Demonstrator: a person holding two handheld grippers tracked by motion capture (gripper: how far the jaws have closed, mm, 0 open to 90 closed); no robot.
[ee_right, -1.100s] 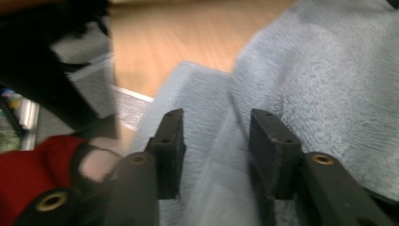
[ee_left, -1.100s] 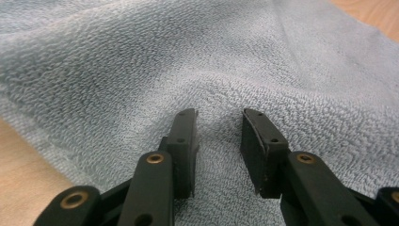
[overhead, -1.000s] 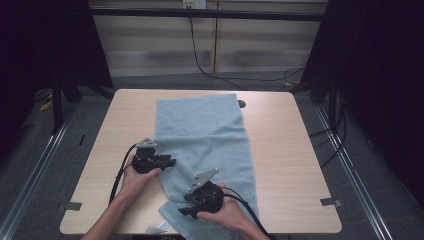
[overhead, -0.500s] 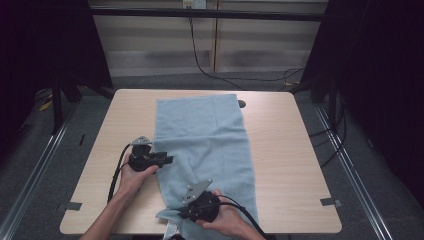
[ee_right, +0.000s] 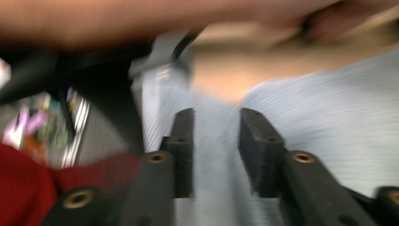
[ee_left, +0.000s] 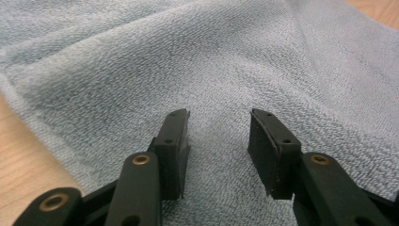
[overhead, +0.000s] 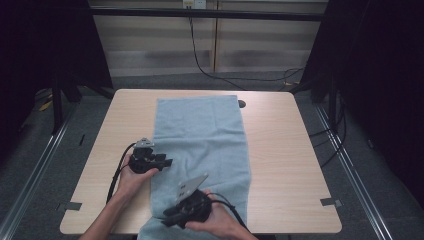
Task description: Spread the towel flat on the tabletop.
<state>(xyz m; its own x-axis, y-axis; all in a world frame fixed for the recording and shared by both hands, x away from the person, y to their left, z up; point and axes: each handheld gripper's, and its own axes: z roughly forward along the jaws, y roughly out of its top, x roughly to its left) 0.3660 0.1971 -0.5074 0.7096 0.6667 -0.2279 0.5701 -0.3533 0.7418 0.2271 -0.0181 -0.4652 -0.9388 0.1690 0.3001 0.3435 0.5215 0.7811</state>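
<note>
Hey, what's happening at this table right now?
A person is working on a light blue towel spread lengthwise on a wooden table. The left gripper hovers open over the towel near its left edge. The right gripper, also open, is at the towel's near end by the table's front edge, gripping nothing.

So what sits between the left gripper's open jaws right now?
Only towel: in the left gripper view, the left gripper has its jaws apart over the light blue towel, with bare terry cloth in the gap and nothing pinched.
</note>
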